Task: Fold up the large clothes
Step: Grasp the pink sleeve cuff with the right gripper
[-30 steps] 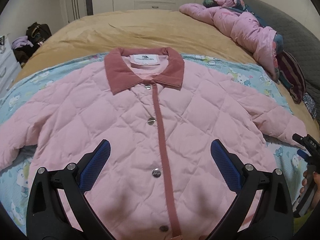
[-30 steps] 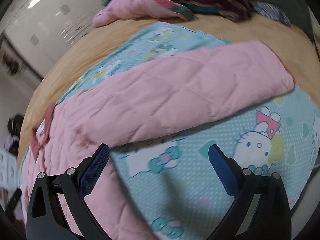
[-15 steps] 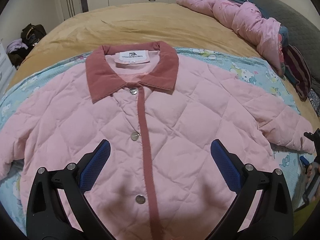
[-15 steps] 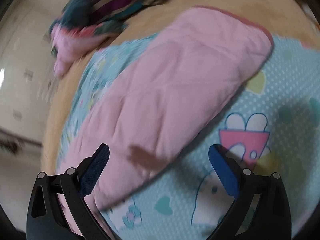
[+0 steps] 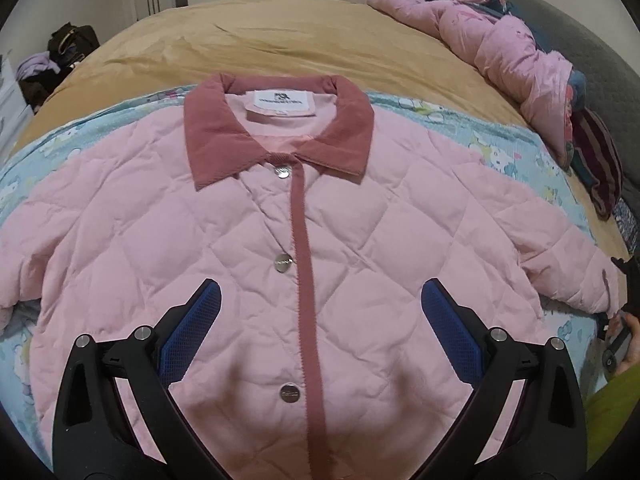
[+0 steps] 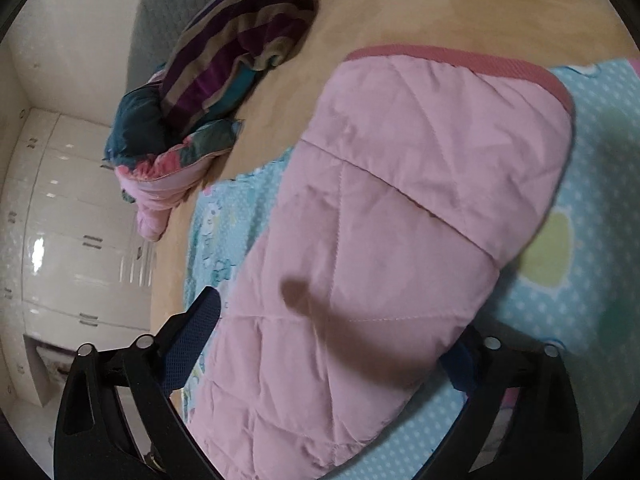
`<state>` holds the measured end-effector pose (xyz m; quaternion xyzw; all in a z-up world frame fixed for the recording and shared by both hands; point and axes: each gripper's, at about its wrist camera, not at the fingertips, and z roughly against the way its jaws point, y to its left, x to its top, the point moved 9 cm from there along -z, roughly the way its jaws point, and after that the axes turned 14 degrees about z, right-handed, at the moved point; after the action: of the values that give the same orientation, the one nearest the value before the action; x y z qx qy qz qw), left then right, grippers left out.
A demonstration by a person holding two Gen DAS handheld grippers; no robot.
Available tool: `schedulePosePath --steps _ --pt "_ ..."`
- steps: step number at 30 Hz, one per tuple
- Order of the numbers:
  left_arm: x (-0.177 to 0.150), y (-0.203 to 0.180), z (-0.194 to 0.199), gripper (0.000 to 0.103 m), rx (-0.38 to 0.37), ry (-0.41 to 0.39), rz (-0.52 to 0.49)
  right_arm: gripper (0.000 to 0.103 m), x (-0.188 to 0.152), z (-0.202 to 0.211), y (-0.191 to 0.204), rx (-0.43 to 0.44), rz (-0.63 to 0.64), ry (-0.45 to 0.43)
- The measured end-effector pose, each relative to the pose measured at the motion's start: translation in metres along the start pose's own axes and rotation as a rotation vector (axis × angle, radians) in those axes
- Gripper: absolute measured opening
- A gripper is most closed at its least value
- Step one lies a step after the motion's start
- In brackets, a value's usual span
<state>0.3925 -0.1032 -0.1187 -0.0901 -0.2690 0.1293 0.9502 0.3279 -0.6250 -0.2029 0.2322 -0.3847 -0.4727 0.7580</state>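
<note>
A pink quilted jacket [image 5: 224,240] with a dusty-rose collar [image 5: 276,128] and snap buttons lies flat, front up, on a light-blue cartoon-print sheet [image 5: 500,148]. My left gripper [image 5: 320,320] is open and empty, hovering above the jacket's lower front. My right gripper [image 6: 332,344] is open around the jacket's right sleeve [image 6: 400,220] near its rose-trimmed cuff [image 6: 460,58]; the sleeve lies between the jaws and the right pad sits under its edge. The right gripper also shows at the far right of the left wrist view [image 5: 624,280].
The bed has a tan cover [image 5: 280,40]. A pile of pink and striped clothes [image 5: 520,60] lies along the bed's right side, also in the right wrist view [image 6: 224,72]. A grey headboard [image 5: 592,52] stands behind it. White wardrobes [image 6: 68,240] and bags [image 5: 68,44] stand beyond.
My right gripper has rolled and moved in onto the sleeve end, which now lies between its jaws. My left gripper has shifted slightly over the jacket front.
</note>
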Motion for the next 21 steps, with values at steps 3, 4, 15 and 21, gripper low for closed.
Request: schedulePosePath --steps 3,4,15,21 --pt "0.01 0.003 0.012 0.094 -0.003 -0.023 0.005 0.033 0.001 -0.001 0.021 0.093 0.036 0.012" --pt "0.013 0.004 0.017 0.094 -0.002 -0.035 0.008 0.028 -0.003 0.005 0.029 0.106 0.065 0.008" --pt "0.039 0.0 0.059 0.094 -0.045 -0.1 0.019 0.019 -0.012 0.069 0.178 0.324 0.43 -0.057" --pt "0.057 0.004 0.08 0.094 -0.054 -0.137 0.018 0.019 -0.047 0.093 0.255 0.412 0.598 -0.042"
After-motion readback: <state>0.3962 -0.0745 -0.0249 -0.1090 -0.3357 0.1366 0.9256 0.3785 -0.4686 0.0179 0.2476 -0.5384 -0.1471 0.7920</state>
